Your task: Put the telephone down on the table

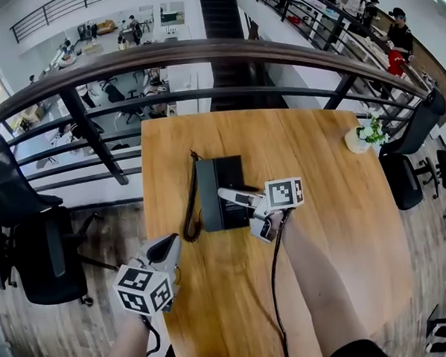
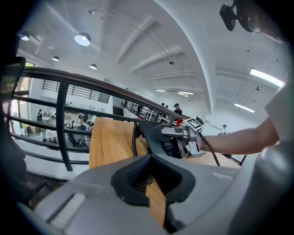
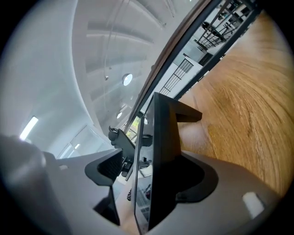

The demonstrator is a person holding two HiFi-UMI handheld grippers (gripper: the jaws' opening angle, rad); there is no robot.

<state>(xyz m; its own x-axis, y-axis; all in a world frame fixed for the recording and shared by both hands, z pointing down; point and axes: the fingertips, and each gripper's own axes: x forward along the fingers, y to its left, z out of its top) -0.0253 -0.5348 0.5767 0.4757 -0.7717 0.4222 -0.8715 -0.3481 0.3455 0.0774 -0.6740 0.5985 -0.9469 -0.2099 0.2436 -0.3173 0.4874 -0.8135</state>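
Note:
The black telephone [image 1: 222,193] lies on the wooden table [image 1: 319,169], its coiled cord [image 1: 190,205] trailing along its left side. My right gripper [image 1: 238,207] reaches over the phone's right edge. In the right gripper view the phone's edge [image 3: 163,147] stands between the jaws of that gripper [image 3: 151,183]; one pad is clearly apart from the glossy face, so the gripper is open. My left gripper [image 1: 169,248] hangs near the table's left front edge, shut and holding nothing. Its own view [image 2: 151,181] looks across at the phone [image 2: 156,137] and the right gripper [image 2: 179,137].
A small white pot with a green plant [image 1: 359,138] stands at the table's far right corner. A dark railing [image 1: 201,52] runs right behind the table. Black office chairs stand on the left [image 1: 33,251] and right [image 1: 405,172].

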